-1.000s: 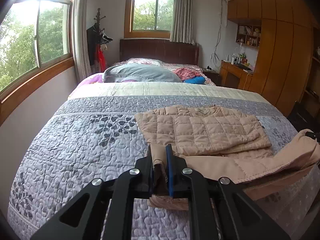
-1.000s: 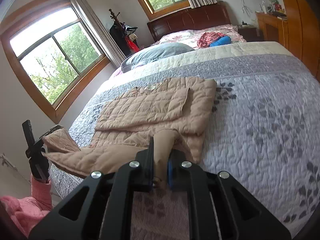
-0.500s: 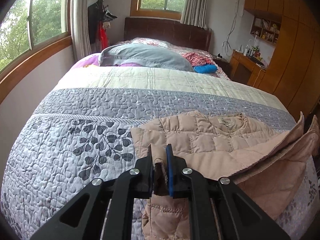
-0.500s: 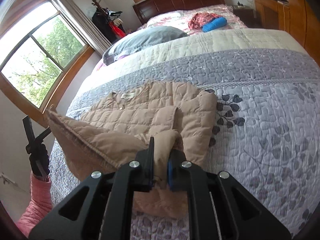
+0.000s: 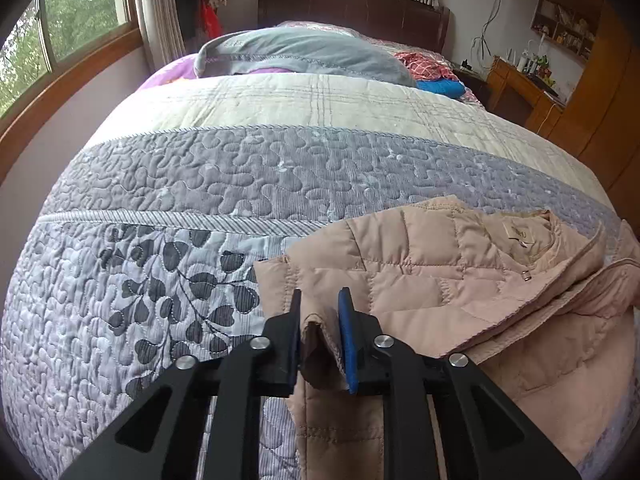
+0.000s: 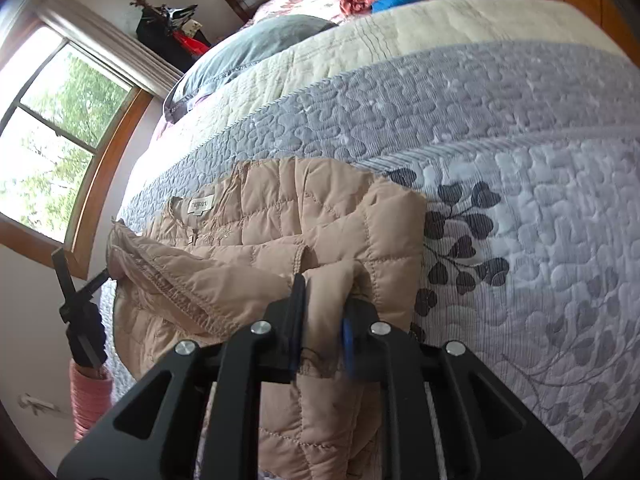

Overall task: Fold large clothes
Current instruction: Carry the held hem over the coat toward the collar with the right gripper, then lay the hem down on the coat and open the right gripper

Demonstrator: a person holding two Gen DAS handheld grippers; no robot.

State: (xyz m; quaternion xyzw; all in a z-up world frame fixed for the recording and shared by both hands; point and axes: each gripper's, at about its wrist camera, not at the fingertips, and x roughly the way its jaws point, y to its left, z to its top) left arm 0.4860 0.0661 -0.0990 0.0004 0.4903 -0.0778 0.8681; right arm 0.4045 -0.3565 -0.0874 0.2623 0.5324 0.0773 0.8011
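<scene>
We hold both tongs low over the near part of the bed (image 5: 168, 184), pointed toward the headboard. Our left tongs (image 5: 320, 312) are clenched on a bunched edge of the quilted beige jacket (image 5: 424, 280); our right tongs (image 6: 322, 300) pinch another fold of the same jacket (image 6: 304, 216). The jacket lies partly folded on the grey leaf-patterned quilt (image 6: 520, 160), its collar label facing up. In the right wrist view, the left tongs (image 6: 80, 312) hold the jacket's lifted corner out at the left.

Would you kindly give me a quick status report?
Left gripper and right gripper shut on beige quilted jacket. Hem lifted over jacket on bedspread. Nothing in the way.
</scene>
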